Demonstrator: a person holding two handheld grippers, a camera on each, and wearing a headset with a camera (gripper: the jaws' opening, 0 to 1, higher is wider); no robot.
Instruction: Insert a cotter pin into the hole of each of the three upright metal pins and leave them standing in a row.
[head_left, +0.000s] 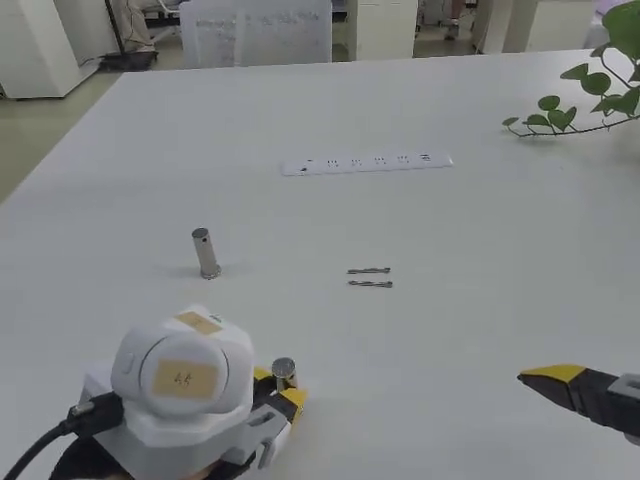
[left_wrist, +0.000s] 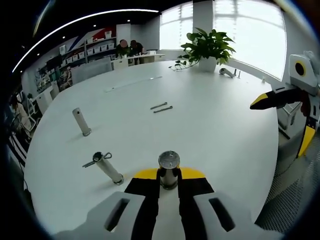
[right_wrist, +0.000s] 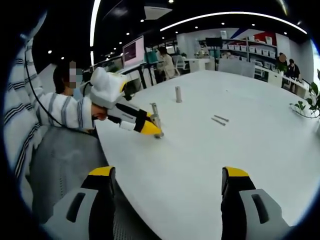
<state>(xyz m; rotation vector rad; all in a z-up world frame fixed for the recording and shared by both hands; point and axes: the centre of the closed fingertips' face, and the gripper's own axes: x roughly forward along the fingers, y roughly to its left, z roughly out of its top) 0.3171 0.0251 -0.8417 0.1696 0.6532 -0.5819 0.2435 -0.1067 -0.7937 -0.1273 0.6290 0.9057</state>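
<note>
In the left gripper view, the left hand-held gripper (left_wrist: 169, 181) is pinching an upright metal pin (left_wrist: 169, 162) at bottom centre, its jaws pressing in on the pin's lower part over the white tabletop (left_wrist: 215, 130). Just left of it, a second metal pin (left_wrist: 109, 169) is standing with a cotter pin (left_wrist: 96, 160) through its hole. A third metal pin (left_wrist: 81, 121) is standing higher up at the left. Two loose cotter pins (head_left: 370, 271) are lying side by side near the centre of the head view. In the right gripper view, the right hand-held gripper (right_wrist: 168, 175) is holding its jaws spread wide, gripping nothing.
</note>
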